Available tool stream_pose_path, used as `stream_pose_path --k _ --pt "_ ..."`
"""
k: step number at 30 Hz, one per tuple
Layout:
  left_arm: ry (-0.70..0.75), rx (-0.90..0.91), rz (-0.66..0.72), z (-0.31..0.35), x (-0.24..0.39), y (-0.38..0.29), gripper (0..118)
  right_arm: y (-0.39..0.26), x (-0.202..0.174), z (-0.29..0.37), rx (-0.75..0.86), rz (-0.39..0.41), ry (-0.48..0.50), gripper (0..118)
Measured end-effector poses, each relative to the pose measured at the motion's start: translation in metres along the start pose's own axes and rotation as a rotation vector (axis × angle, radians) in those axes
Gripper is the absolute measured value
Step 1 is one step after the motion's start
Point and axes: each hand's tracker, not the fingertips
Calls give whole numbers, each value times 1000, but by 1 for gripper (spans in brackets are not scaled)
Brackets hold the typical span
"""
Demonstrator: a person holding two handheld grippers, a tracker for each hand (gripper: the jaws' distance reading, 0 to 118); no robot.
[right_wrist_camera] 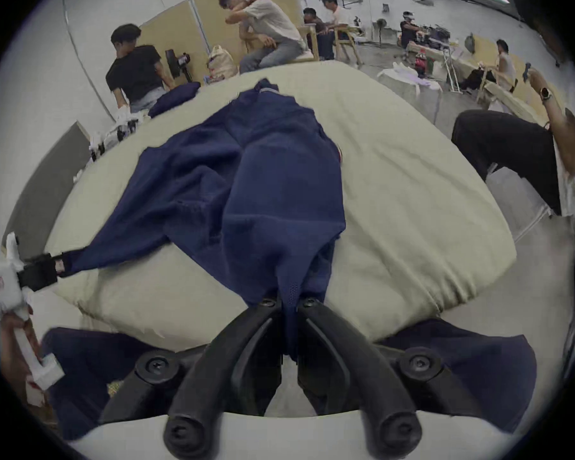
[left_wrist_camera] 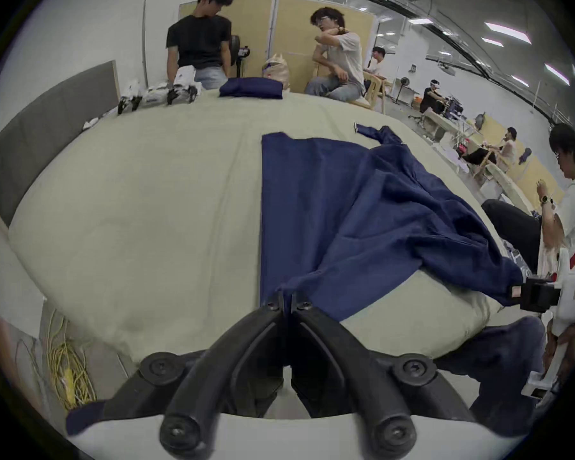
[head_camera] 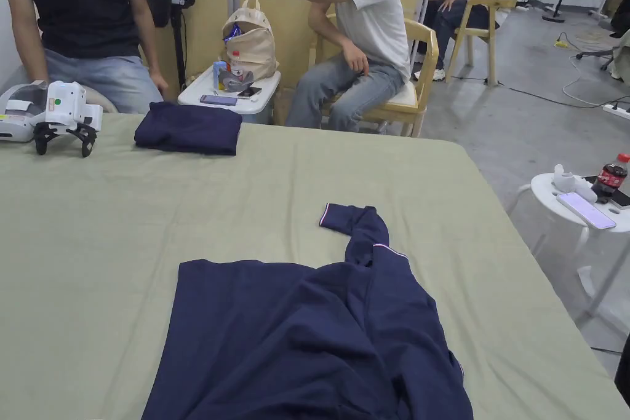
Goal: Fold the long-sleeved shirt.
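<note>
A navy long-sleeved shirt [head_camera: 307, 335] lies rumpled on the pale green table [head_camera: 123, 243], at its near edge. One sleeve with a white-trimmed cuff [head_camera: 354, 221] points toward the far side. In the left gripper view my left gripper [left_wrist_camera: 287, 304] is shut on the shirt's [left_wrist_camera: 346, 201] near edge, and the right gripper [left_wrist_camera: 528, 293] pinches another corner farther right. In the right gripper view my right gripper [right_wrist_camera: 289, 303] is shut on a bunched fold of the shirt [right_wrist_camera: 246, 175]. The left gripper [right_wrist_camera: 44, 271] pulls a corner taut at the left.
A folded navy garment [head_camera: 187, 127] and spare white grippers [head_camera: 49, 114] sit at the table's far left. One person stands and another sits behind the table, beside a bag [head_camera: 249, 40]. A small white table [head_camera: 547, 184] with a bottle and phone stands right.
</note>
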Motion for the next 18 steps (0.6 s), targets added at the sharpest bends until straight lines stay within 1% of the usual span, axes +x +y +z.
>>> stream_pose_path --k 1,4,5,7,11,13,15,18 --pt "2 -16 0 2 -1 -6 0 -6 1 0 -8 -1 4 7" --pt "-9 -33 -15 9 -2 -15 0 -13 7 2 -26 -56 16 7" --pt "0 -37 -32 10 -1 -18 0 -14 8 4 -25 -61 1 7" --pt "10 -43 -55 2 -6 -22 0 -13 13 6 -23 -55 -10 7" --pt "15 -28 -44 4 -16 -12 0 -2 29 8 -11 -55 -37 7" --pt "42 -25 -76 7 -20 -9 0 2 37 12 -3 -64 -61 7" --pt "36 -32 -67 7 -28 -7 0 4 44 13 0 -73 -66 7" --pt "35 -42 -77 7 -23 -13 0 2 44 5 -25 -39 -76 7"
